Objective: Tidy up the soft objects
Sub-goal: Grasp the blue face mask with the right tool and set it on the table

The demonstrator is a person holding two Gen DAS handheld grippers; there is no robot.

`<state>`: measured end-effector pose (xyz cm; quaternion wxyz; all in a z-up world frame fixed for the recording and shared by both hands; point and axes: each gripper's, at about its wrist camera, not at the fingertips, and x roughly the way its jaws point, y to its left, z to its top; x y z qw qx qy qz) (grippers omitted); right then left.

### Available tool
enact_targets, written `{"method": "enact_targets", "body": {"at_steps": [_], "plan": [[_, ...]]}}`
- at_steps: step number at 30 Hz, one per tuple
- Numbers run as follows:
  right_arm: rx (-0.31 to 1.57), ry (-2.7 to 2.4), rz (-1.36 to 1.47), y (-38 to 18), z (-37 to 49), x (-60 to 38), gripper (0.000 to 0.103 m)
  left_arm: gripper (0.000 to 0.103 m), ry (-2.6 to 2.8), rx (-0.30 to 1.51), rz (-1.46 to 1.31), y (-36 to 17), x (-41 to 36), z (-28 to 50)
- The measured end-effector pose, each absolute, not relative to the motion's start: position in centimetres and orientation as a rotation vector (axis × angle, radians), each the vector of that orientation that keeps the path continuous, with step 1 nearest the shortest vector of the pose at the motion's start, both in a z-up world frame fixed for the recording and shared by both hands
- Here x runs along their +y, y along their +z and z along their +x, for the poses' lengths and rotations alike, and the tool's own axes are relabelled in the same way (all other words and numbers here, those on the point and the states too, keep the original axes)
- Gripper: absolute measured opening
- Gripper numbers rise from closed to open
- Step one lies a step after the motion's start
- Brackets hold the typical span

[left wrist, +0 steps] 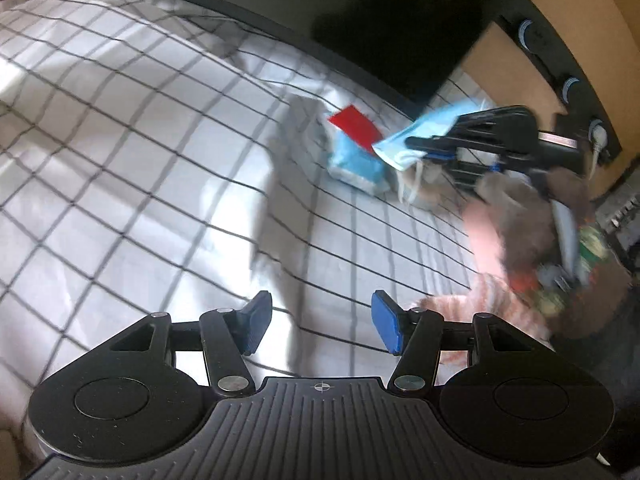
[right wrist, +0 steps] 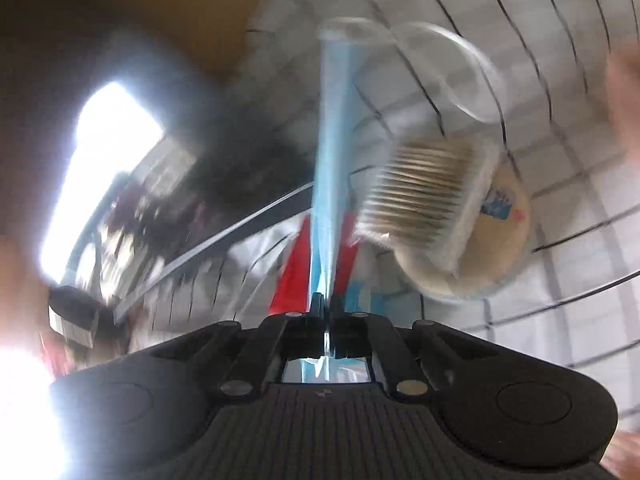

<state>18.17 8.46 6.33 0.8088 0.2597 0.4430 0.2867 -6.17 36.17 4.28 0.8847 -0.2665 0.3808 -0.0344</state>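
My right gripper (right wrist: pixel 326 304) is shut on a light blue face mask (right wrist: pixel 334 120), seen edge-on, with its white ear loop (right wrist: pixel 460 72) swung out to the right. In the left wrist view the same mask (left wrist: pixel 416 136) hangs from the right gripper (left wrist: pixel 414 145) above a blue pack with a red label (left wrist: pixel 352 152), which lies on the checked sheet (left wrist: pixel 140 140). That pack (right wrist: pixel 296 276) shows just under the right fingers. My left gripper (left wrist: pixel 320 324) is open over bare sheet, with nothing between its blue pads (left wrist: pixel 386 326).
A clear round pack of stacked beige pads (right wrist: pixel 440 200) lies on the sheet right of the mask. A person's hand and striped sleeve (left wrist: pixel 492 232) hold the right gripper. A dark bed frame (left wrist: pixel 248 20) and a tan wall with sockets (left wrist: pixel 572 88) bound the far side.
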Motion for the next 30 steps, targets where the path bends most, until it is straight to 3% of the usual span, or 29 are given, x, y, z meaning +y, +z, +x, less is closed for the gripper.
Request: {"method": "enact_targets", "body": {"at_steps": [5, 10, 17, 22, 23, 24, 27, 28, 30], "plan": [[0.777, 0.65, 0.279, 11.9, 10.6, 3.1, 0.002, 0.06, -0.195, 0.801, -0.501, 4.8, 33.6, -4.8], [0.766, 0.533, 0.129, 13.7, 5.4, -4.8, 0.002, 0.06, -0.382, 0.818, -0.342, 5.9, 27.5, -2.8], [1.023, 0.377, 0.278, 8.0, 0.6, -16.0, 0.002, 0.06, -0.521, 0.848, -0.064, 5.4, 17.8, -0.3], [1.119, 0.287, 0.411, 2.8, -1.6, -21.4, 0.005, 0.062, -0.518, 0.988, -0.032, 3.1, 14.4, 2.9], [1.102, 0.261, 0.396, 2.5, -1.8, -21.8, 0.008, 0.063, -0.504, 1.0, -0.056, 2.9, 14.2, 3.4], [1.082, 0.229, 0.351, 2.4, -2.0, -22.0, 0.017, 0.063, -0.487, 0.996, -0.08, 2.9, 14.1, 3.6], [0.985, 0.166, 0.172, 2.7, -2.7, -21.9, 0.061, 0.07, -0.405, 0.999, -0.167, 2.6, 13.7, 4.8], [0.946, 0.166, 0.134, 2.9, -3.0, -21.8, 0.067, 0.077, -0.386, 0.991, -0.193, 2.5, 13.6, 5.1], [0.906, 0.19, 0.1, 2.9, -3.1, -22.0, 0.068, 0.087, -0.372, 0.981, -0.2, 2.4, 12.8, 5.4]]}}
